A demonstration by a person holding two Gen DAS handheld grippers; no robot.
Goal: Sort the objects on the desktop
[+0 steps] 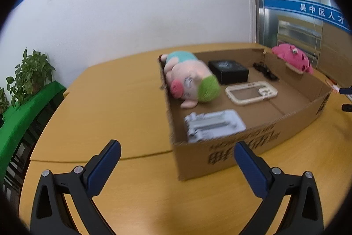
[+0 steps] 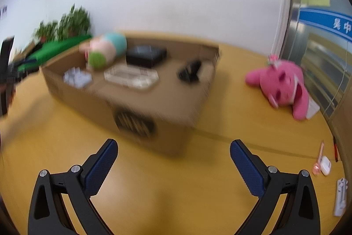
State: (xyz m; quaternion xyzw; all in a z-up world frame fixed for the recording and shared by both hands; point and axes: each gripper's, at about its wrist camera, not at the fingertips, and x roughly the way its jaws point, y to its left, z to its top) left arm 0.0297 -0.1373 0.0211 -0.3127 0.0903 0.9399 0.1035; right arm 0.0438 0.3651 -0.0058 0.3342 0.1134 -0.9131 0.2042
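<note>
A shallow cardboard box (image 1: 253,142) (image 2: 140,102) stands on the wooden desk. In it lie a pig plush (image 1: 191,78) (image 2: 105,47), a black box (image 1: 228,71) (image 2: 146,55), a white phone case (image 1: 250,91) (image 2: 132,76), a grey stand (image 1: 213,124) (image 2: 77,77) and a small black item (image 1: 265,71) (image 2: 190,72). A pink plush (image 1: 292,57) (image 2: 283,85) lies on the desk beyond the box. My left gripper (image 1: 177,155) is open and empty, just before the box's near wall. My right gripper (image 2: 173,155) is open and empty above the desk.
At the desk's right edge lie a white earbud case (image 2: 325,165), a pink item (image 2: 318,165), a red pen (image 2: 335,148) and a white tool (image 2: 340,196). Potted plants (image 1: 30,74) on a green shelf stand to the left. A glass door (image 1: 308,21) is at the right.
</note>
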